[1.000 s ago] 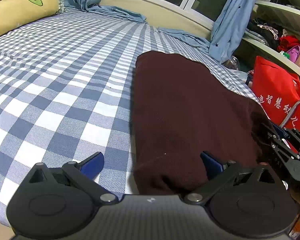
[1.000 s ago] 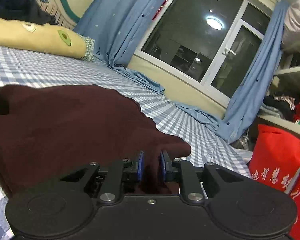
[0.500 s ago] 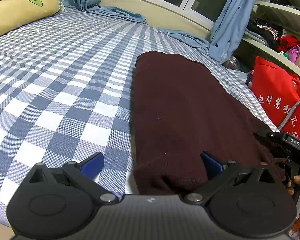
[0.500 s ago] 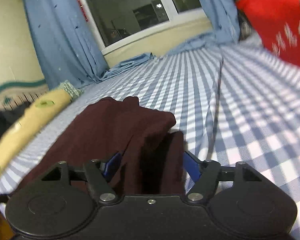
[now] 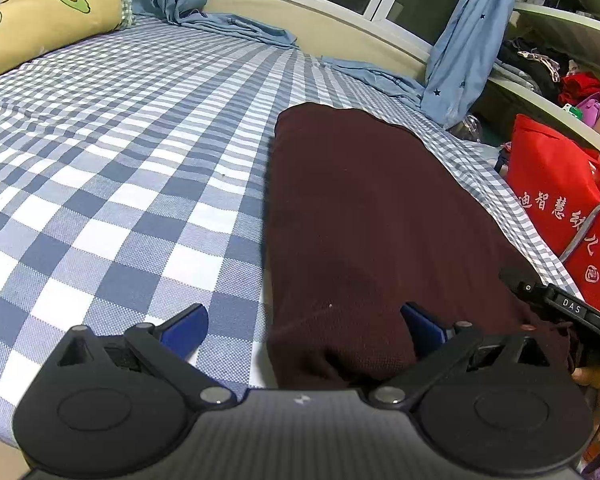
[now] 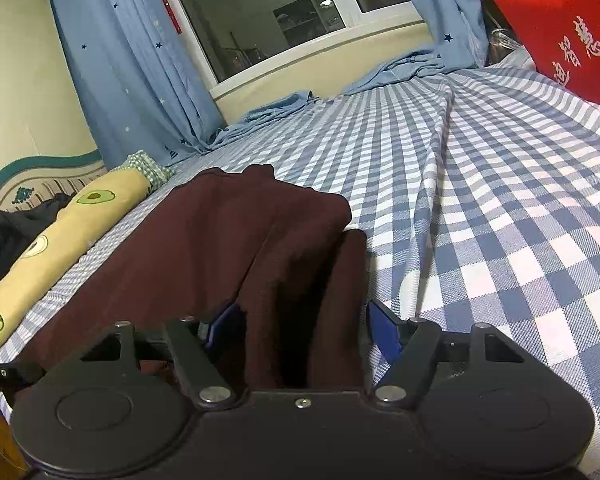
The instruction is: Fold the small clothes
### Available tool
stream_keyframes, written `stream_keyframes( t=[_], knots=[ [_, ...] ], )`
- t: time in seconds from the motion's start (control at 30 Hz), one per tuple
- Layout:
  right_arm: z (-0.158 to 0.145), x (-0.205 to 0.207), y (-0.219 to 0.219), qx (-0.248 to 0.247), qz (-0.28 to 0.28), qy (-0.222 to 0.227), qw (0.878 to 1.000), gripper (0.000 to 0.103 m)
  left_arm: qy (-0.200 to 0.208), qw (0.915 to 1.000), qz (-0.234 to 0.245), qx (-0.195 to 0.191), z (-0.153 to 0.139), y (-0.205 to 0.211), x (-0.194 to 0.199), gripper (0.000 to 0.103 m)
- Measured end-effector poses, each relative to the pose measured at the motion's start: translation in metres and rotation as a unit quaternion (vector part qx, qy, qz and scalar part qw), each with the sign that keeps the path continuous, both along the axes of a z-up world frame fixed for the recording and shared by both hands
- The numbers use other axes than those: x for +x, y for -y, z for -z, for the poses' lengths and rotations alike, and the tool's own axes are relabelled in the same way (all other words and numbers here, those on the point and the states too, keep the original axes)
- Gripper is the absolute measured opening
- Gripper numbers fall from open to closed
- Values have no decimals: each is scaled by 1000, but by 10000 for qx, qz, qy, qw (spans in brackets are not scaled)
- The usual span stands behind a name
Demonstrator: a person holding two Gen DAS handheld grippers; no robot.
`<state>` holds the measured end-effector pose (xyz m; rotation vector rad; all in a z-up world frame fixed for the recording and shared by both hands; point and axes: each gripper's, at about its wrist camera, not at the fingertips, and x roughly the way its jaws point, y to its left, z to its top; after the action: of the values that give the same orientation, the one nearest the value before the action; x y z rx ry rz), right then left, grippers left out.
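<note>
A dark maroon garment [image 5: 360, 216] lies folded lengthwise on the blue checked bed [image 5: 120, 168]. My left gripper [image 5: 304, 328] is open at the garment's near edge, one blue fingertip on the sheet, the other over the cloth. In the right wrist view the garment [image 6: 204, 248] bunches up between the jaws of my right gripper [image 6: 304, 328], which is open with the cloth loose between its fingers. The right gripper also shows in the left wrist view [image 5: 560, 312], at the garment's near right corner.
An avocado-print bolster pillow [image 5: 40, 20] lies at the bed's far left. Blue curtains [image 5: 460, 52] hang by the window and trail onto the bed. A red bag [image 5: 560, 200] and cluttered shelves stand beside the bed on the right.
My right gripper let go of the garment corner, opened, and swung round to face along the bed. The left gripper stayed open and still.
</note>
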<state>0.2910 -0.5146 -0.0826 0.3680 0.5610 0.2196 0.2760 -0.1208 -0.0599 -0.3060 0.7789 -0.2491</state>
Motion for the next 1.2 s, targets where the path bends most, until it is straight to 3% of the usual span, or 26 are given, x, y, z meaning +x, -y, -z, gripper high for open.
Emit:
stream_keyframes(
  t=[0.8,1.0,1.2],
  knots=[
    [1,-4,1,23,16,35,10000,72,19,10000,21,-31,1,-1,0,103],
    [1,-5,-1,26,33,52,10000,72,-173,9982,405,-406,-9,-17,15,102],
    [1,-6,-1,66,36,65,10000,72,186,9986,331,369,-36,-13,37,102]
  ],
)
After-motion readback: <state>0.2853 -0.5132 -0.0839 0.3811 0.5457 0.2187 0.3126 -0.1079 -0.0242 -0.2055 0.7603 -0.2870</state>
